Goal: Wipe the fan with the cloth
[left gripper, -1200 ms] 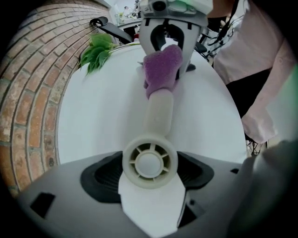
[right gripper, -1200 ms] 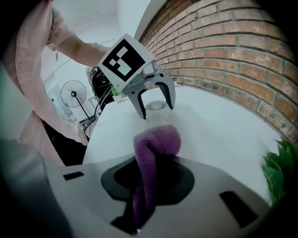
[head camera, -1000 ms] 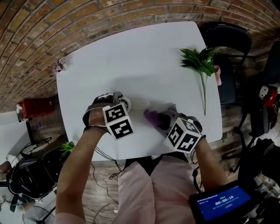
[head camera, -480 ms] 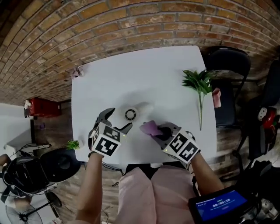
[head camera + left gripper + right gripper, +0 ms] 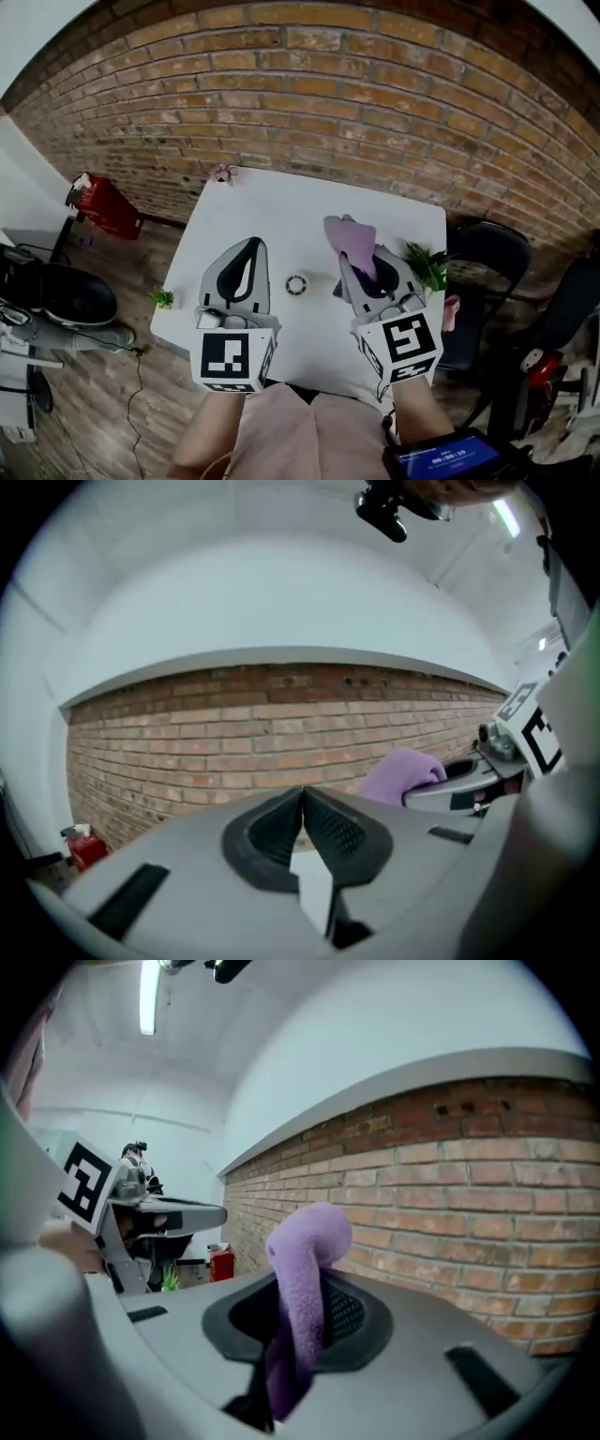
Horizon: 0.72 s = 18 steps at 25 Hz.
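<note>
— Two things: who held the cloth (image 5: 305, 1241), and why?
— The right gripper (image 5: 314, 1309) pinched it, probably for wiping. The left gripper (image 5: 302, 797) had just closed on nothing. The fan (image 5: 297, 284) sat on the counter (image 5: 272, 202), eight o'clock from the cloth.

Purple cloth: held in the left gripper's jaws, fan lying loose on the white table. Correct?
No. The jaws of the right gripper hold the purple cloth, as the right gripper view shows; the left gripper is shut on nothing. The fan does lie loose on the white table.
</note>
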Motion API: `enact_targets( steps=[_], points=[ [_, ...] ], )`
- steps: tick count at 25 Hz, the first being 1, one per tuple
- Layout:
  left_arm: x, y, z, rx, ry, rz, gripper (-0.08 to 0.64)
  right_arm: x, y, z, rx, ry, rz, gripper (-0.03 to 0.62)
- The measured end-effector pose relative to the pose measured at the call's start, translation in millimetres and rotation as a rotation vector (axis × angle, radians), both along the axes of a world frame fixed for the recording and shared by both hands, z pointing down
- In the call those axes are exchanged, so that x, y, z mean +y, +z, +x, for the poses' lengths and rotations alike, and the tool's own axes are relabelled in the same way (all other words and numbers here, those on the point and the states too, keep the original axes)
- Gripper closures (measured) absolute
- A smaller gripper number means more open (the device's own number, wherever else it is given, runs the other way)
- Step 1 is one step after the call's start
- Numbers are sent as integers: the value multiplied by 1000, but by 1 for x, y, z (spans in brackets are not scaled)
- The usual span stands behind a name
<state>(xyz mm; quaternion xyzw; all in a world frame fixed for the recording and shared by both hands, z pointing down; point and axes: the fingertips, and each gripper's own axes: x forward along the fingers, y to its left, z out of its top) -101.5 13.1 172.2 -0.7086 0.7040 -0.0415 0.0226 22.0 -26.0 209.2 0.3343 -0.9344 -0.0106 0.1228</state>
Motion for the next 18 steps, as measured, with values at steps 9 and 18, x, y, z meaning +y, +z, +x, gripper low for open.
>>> enact_targets(
  steps=[9, 18],
  points=[
    [18, -47, 0, -11, -81, 131, 546, 10, -25, -17, -45, -13, 69, 531],
    [20, -42, 14, -47, -85, 113, 546, 9, -22, -6, -61, 3, 59, 532]
  ],
)
